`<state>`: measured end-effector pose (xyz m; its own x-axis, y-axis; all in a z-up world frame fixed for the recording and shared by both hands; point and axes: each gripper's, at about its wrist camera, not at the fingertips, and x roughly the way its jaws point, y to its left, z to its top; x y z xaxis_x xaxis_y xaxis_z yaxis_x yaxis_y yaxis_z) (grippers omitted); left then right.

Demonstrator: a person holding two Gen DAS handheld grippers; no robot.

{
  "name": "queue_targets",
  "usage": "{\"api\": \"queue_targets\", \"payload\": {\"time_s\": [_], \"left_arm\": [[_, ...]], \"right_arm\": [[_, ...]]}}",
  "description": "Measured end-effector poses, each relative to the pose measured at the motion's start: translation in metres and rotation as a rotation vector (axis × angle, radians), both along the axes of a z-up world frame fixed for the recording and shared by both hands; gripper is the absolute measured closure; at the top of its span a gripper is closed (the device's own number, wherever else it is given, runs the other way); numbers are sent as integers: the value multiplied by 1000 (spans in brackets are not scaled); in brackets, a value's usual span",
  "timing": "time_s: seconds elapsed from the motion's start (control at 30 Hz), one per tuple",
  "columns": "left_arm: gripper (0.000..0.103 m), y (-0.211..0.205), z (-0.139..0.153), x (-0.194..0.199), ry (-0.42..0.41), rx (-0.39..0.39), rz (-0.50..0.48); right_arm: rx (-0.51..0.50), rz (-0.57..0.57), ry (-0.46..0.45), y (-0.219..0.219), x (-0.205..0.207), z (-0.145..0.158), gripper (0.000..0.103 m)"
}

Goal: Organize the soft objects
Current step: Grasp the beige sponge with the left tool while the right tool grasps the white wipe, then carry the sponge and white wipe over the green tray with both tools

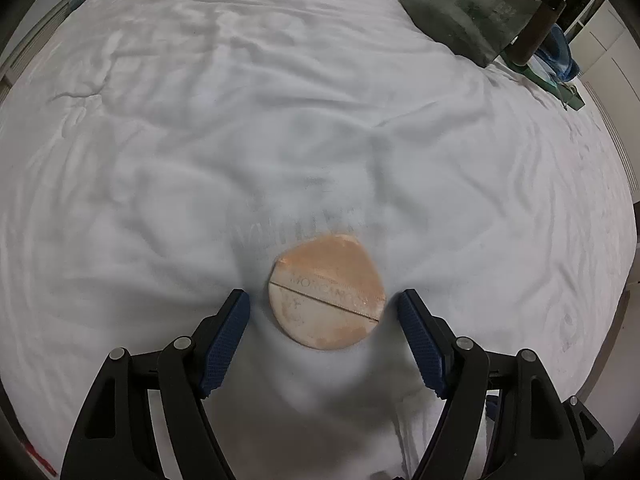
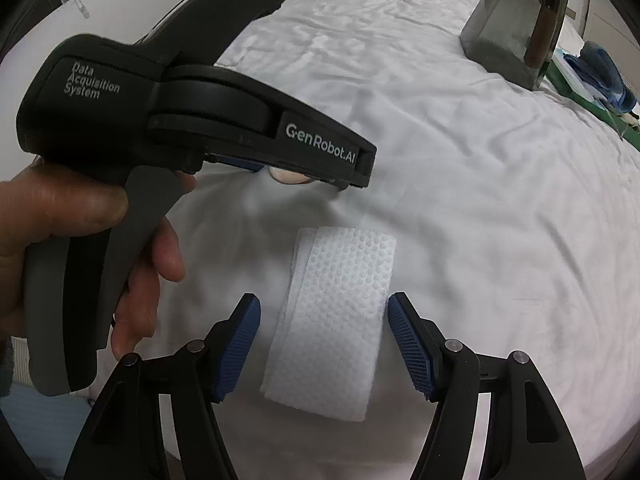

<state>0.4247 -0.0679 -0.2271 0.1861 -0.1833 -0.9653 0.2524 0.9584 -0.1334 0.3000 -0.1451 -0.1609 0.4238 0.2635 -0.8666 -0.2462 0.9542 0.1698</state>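
nearest the left wrist camera, the left gripper (image 1: 324, 304) points down at a white sheet (image 1: 200, 120), its blue pads spread apart with a round beige powder puff (image 1: 326, 298) lying flat between them. neither pad touches the puff; a gap of sheet shows on each side. a stitched band with faint lettering crosses the puff's top.

in the right wrist view, the right gripper (image 2: 324, 320) likewise stands with fingers apart, straddling a folded white dimpled cloth pad (image 2: 336, 320) that lies on the sheet; both pads sit just beside its long edges, apart from it.

just beyond the cloth pad, the left gripper's black body fills the upper left of the right view, held by a person's hand (image 2: 80, 232) wrapped around its grey handle. it hides most of the puff, of which only a sliver shows beneath the body.

well away at the far right of the bed stands a dark green cushion (image 1: 460, 12) with a brown cylinder (image 1: 536, 28) in front of it, and beside these a blue cloth (image 1: 560, 56) on some green items near the bed edge.
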Motion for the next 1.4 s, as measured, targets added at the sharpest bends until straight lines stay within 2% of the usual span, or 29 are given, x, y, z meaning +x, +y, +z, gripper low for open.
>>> {"api": "queue_targets", "payload": {"time_s": [0.13,0.27,0.3,0.37,0.53,0.6,0.7,0.9,1.1,1.27,1.4], "left_arm": [[32,-1,-1,-1,-4,0,-4],[35,4,0,-2,-8,-6,4],[39,4,0,-3,-12,-3,4],[43,6,1,-5,-17,-2,8],[55,12,5,-9,-31,8,20],[57,11,6,-11,-37,12,23],[59,11,9,-12,-44,13,36],[75,9,22,-17,-61,11,55],[83,4,30,-17,-58,20,66],[86,-24,47,-16,-83,7,42],[88,-54,67,-17,-93,-32,2]], "right_arm": [[-6,9,4,2,6,-6,42],[-12,6,18,-3,14,-13,57],[-11,7,18,-4,14,-15,64],[-12,10,14,-6,16,-17,72],[1,24,11,-15,16,-19,83],[8,30,11,-21,19,-18,87],[20,35,9,-27,20,-17,90],[39,38,-1,-43,15,-8,91],[41,24,-6,-65,8,3,91],[38,0,-21,-87,7,15,91],[14,-25,-44,-113,8,29,91]]}}
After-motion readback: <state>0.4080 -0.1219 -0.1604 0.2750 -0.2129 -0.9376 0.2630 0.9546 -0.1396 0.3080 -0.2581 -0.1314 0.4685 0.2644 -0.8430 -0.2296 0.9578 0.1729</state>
